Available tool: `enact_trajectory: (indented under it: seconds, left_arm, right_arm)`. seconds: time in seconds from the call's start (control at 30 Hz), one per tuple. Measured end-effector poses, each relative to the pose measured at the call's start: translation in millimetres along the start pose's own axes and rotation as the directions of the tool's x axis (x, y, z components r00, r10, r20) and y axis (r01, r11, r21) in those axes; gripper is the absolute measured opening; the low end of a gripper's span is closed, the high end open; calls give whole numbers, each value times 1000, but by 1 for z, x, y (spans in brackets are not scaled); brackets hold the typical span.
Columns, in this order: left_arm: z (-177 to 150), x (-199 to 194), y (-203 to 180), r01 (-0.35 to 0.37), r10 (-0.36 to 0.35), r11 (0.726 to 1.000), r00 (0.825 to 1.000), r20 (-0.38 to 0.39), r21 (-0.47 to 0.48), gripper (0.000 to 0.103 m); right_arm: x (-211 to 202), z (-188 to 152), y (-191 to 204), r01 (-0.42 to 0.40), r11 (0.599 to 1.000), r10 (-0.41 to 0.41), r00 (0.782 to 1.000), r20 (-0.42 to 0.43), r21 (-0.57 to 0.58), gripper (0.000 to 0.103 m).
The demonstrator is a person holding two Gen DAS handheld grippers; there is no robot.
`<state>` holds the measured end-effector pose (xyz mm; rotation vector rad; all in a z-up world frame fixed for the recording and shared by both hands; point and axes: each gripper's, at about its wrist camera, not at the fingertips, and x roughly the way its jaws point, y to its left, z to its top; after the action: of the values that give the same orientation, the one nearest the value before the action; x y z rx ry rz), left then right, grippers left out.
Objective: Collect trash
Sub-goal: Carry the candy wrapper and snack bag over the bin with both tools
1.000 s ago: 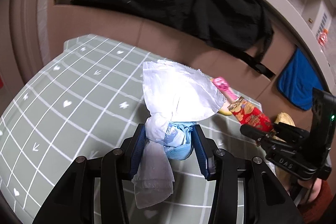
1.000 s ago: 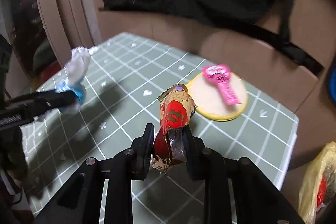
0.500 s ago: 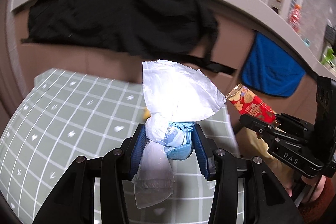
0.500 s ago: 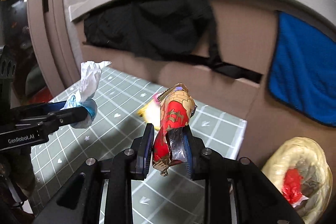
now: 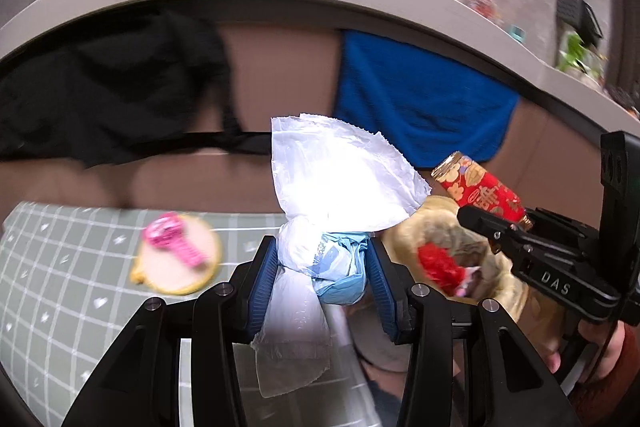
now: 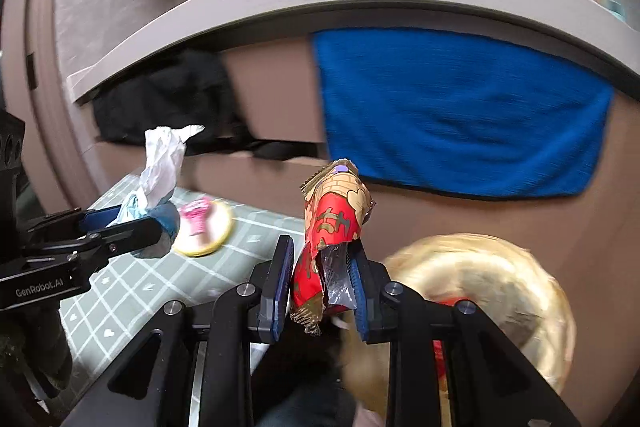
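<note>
The left gripper (image 5: 323, 277) pinches a white and blue wad (image 5: 340, 195), its loose ends sticking out above and below the fingers. At its 3 o'clock the right gripper (image 6: 320, 291) clamps a red wrapper (image 6: 332, 223) that stands upright between the pads. The yellow trash bag (image 6: 504, 279) sits open at 4 o'clock of the right gripper, red scraps inside. A pink wrapper (image 5: 174, 241) lies on a round coaster (image 5: 188, 281) on the green mat (image 5: 60, 287), at 9 o'clock.

The yellow bag (image 6: 480, 291) gapes just beside the surface (image 6: 132, 291), nothing between them, while the brown wall (image 6: 272, 95) with blue cloth (image 6: 460, 107) closes off behind.
</note>
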<state>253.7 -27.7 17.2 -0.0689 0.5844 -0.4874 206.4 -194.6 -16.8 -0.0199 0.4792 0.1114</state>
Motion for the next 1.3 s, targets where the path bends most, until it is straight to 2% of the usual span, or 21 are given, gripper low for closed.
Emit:
enact_trajectory:
  seconds: [0.2, 0.53, 0.77, 0.97, 1.13, 1.3]
  left_arm:
    - [1, 36, -47, 90, -88, 995, 996, -34, 33, 46]
    - [5, 83, -101, 190, -187, 980, 980, -71, 54, 46]
    - [-12, 116, -120, 225, -217, 974, 965, -148, 37, 46]
    - [-17, 135, -133, 240, -227, 969, 957, -179, 56, 46]
    - [-26, 156, -132, 247, -238, 969, 941, -240, 6, 46]
    - [-36, 165, -130, 238, -228, 971, 933, -279, 0, 46]
  right_arm:
    - [-21, -4, -56, 86, 994, -87, 996, 8, 66, 25]
    - [-39, -19, -112, 161, 978, -162, 987, -5, 136, 25]
    - [-33, -38, -137, 172, 970, -167, 985, -42, 170, 25]
    - [-22, -51, -156, 168, 963, -155, 985, -73, 211, 25]
    - [-8, -60, -171, 145, 954, -121, 987, -106, 262, 25]
    - [4, -71, -178, 149, 950, -113, 983, -143, 274, 25]
